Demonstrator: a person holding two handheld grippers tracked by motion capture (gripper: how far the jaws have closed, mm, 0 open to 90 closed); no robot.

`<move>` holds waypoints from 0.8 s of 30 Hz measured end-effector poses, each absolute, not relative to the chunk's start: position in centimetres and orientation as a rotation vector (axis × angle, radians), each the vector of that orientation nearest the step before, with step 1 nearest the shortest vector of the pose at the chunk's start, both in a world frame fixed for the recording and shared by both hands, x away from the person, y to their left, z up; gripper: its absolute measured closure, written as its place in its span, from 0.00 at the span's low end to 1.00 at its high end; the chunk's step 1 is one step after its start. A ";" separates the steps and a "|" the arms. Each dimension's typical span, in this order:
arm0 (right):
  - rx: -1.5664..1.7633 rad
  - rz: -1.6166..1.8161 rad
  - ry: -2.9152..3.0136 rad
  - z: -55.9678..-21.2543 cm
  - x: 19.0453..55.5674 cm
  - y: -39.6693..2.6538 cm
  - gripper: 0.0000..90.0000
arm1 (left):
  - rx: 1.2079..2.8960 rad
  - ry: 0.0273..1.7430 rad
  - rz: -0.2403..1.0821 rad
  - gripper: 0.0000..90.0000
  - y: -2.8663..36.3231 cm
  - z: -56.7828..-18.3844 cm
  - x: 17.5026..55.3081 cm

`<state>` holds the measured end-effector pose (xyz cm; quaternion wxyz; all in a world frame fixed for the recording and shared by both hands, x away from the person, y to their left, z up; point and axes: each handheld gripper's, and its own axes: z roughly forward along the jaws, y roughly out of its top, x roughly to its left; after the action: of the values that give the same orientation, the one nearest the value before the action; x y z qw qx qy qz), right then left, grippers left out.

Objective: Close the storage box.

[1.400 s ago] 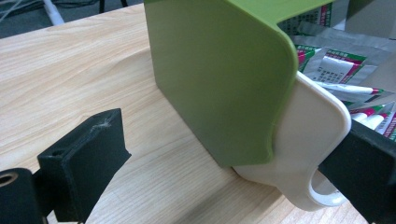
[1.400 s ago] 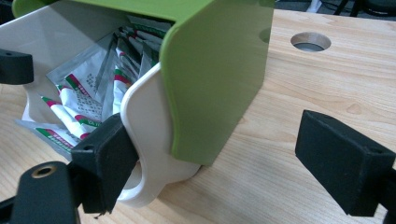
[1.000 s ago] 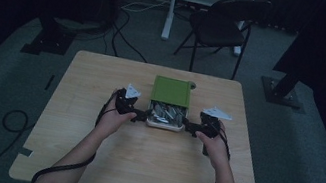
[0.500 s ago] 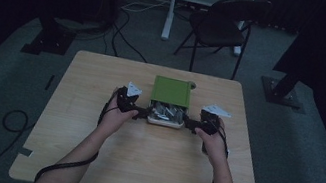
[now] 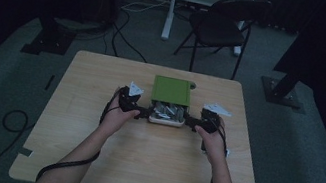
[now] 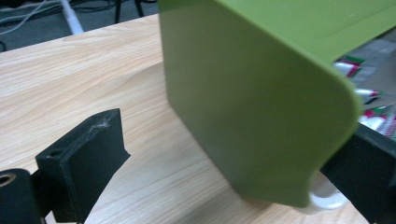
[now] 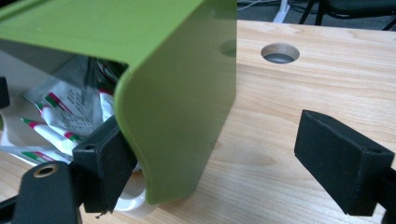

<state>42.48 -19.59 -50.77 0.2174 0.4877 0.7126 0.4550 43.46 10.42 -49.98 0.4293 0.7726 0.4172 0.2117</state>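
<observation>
Right now, both hands: at the middle of the worktop (image 5: 88, 159), forearms reaching in from the near edge.
Left claw (image 5: 143, 114): jaws spread wide, straddling the left side wall of the green box (image 5: 171, 91); one jaw stands clear outside the wall, the other sits on the inner side, near the white rim beneath.
Right claw (image 5: 191, 123): likewise wide apart, astride the right side wall; its inner jaw is tucked against the wall's inside edge beside the white rim, its outer jaw stands well off over bare wood.
Green box: between the two claws, its green cover on top and open toward the near side.
White tray (image 7: 135, 198): a rounded white lip pokes out under the green wall, just beside the inner jaw of the right claw.
Packets (image 7: 65, 116): crumpled white wrappers with red and green stripes, lying inside the box beyond the right claw's inner jaw.
Round hole (image 7: 280, 52): in the wood, past the right claw, beyond the box's far corner.
Chair (image 5: 223, 26): well beyond both claws, on the floor.
</observation>
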 end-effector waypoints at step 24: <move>1.287 1.300 1.941 -50.4 40.3 -19.8 0.15 | 1.933 1.002 0.542 0.05 10.9 -49.6 40.8</move>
<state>40.34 -19.84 -50.38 0.2349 0.4691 0.7074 0.4738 40.80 10.95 -49.65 0.4338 0.7762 0.4025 0.2177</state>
